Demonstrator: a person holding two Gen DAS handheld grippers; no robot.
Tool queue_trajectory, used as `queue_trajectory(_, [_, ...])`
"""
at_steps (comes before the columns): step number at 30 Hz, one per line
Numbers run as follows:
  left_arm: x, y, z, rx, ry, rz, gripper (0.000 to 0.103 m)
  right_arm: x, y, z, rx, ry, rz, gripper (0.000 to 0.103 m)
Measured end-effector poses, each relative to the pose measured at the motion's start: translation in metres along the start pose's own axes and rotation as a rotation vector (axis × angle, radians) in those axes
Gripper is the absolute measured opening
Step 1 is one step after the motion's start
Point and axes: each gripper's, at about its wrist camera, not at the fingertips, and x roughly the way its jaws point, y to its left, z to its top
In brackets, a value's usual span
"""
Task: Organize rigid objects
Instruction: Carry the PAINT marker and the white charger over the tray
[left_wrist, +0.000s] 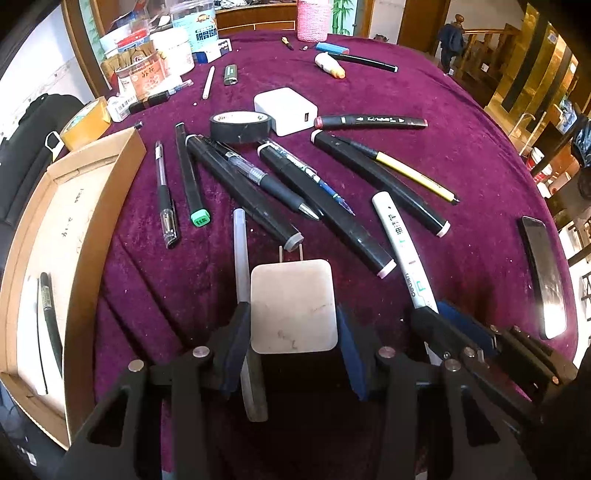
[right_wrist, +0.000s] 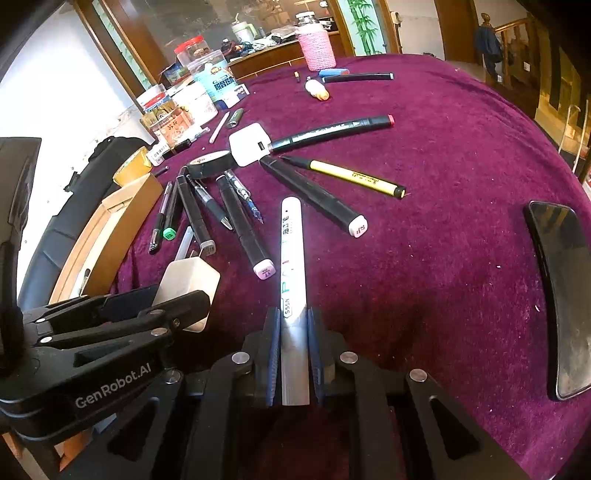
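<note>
Left claw (left_wrist: 293, 325) is pinching the white charger (left_wrist: 293, 306) low over the surface (left_wrist: 461, 155); right claw (right_wrist: 293, 354) is clamping the white marker (right_wrist: 291, 258). Both are lifting clear, I'd judge; keep them level, route left to the box (left_wrist: 125, 162), avoid snagging the pens (left_wrist: 236, 184).

White paint marker (right_wrist: 291, 258) between right hand-held gripper (right_wrist: 294, 354) pads.
</note>
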Motion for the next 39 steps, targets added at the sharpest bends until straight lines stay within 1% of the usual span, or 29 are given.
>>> queue_trajectory(4, [-0.004,0.002,-0.001,-0.013,0.002,-0.022,0.045,0.000,-0.001,0.000,-0.003,0.000,0.000,0.015])
queue_trajectory(6, [-0.009,0.003,-0.004,-0.015,-0.008,-0.033,0.045,0.001,-0.001,0.001,-0.001,0.005,0.003,0.015])
queue_trajectory(8, [-0.014,0.009,-0.005,-0.038,-0.018,-0.067,0.045,0.001,-0.001,0.002,0.001,0.010,0.006,0.015])
queue_trajectory(12, [-0.025,0.034,-0.004,-0.139,-0.015,-0.188,0.045,0.004,-0.001,0.007,0.012,0.017,0.005,0.015])
queue_trajectory(15, [-0.031,0.040,-0.006,-0.156,-0.030,-0.200,0.045,0.007,0.003,0.008,0.011,0.011,-0.012,0.015])
queue_trajectory(19, [-0.039,0.047,-0.011,-0.174,-0.026,-0.253,0.045,0.009,0.012,0.007,-0.035,-0.006,-0.068,0.014])
queue_trajectory(23, [-0.048,0.061,-0.017,-0.202,-0.028,-0.298,0.045,0.004,0.011,0.006,0.001,-0.015,-0.077,0.014])
queue_trajectory(26, [-0.056,0.073,-0.020,-0.221,-0.050,-0.288,0.045,-0.007,0.015,0.006,0.011,-0.041,-0.074,0.014])
queue_trajectory(29, [-0.065,0.087,-0.024,-0.244,-0.070,-0.293,0.045,-0.017,0.025,0.009,0.010,-0.068,-0.050,0.014])
queue_trajectory(32, [-0.074,0.100,-0.028,-0.261,-0.098,-0.279,0.045,-0.027,0.042,0.012,-0.011,-0.092,-0.006,0.014])
queue_trajectory(34, [-0.081,0.110,-0.030,-0.271,-0.114,-0.257,0.045,-0.030,0.057,0.014,-0.037,-0.098,0.023,0.014])
queue_trajectory(36, [-0.085,0.122,-0.033,-0.286,-0.128,-0.223,0.045,-0.031,0.075,0.016,-0.072,-0.096,0.052,0.014])
queue_trajectory(39, [-0.090,0.142,-0.039,-0.314,-0.133,-0.209,0.045,-0.026,0.099,0.018,-0.108,-0.077,0.101,0.014])
